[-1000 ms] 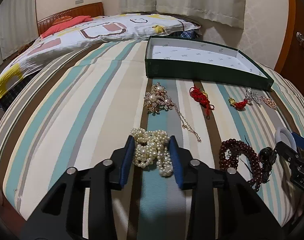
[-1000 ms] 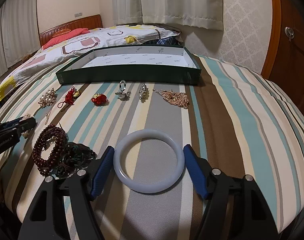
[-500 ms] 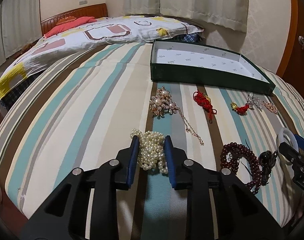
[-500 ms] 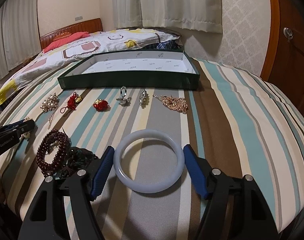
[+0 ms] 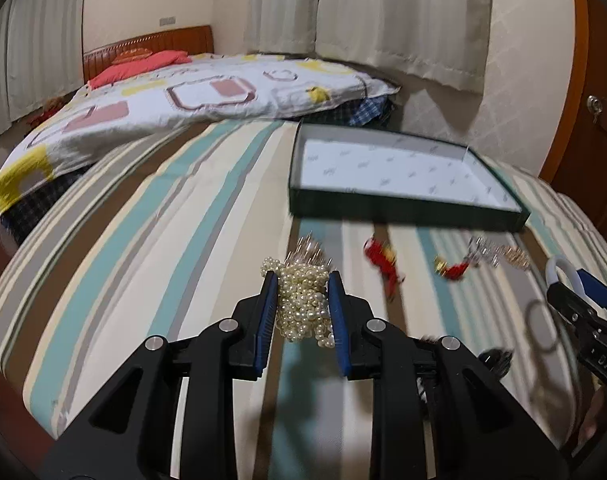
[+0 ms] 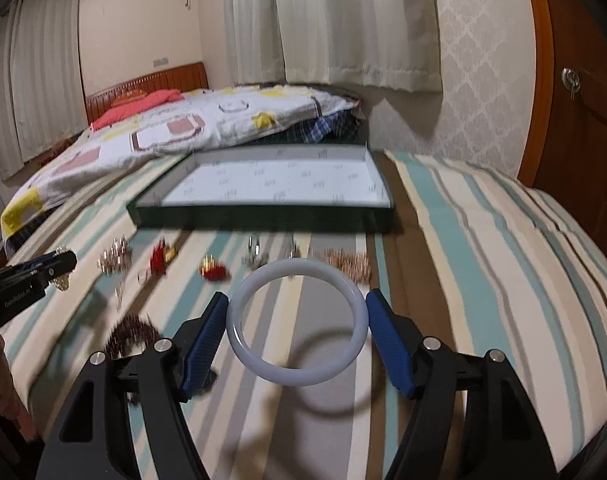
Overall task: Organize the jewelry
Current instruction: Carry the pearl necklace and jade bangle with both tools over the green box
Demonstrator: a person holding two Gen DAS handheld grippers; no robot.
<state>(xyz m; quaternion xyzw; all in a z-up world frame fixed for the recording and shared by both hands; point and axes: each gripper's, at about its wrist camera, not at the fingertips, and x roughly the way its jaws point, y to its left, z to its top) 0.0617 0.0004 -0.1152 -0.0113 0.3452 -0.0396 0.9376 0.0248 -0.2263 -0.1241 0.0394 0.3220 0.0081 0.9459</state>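
Two grippers hold jewelry above the striped bed [image 5: 151,240]: the left gripper [image 5: 302,304] clamps a pearl necklace [image 5: 303,300], and the right gripper [image 6: 297,326] grips a white bangle [image 6: 297,374]. Beyond them, a green tray [image 6: 263,218] rests on the bed.

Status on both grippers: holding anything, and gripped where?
Left gripper is shut on the pearl strand bundle, clamped across its bunched middle. Right gripper holds the pale bangle by opposite outer edges, lifted off the striped bedcover.
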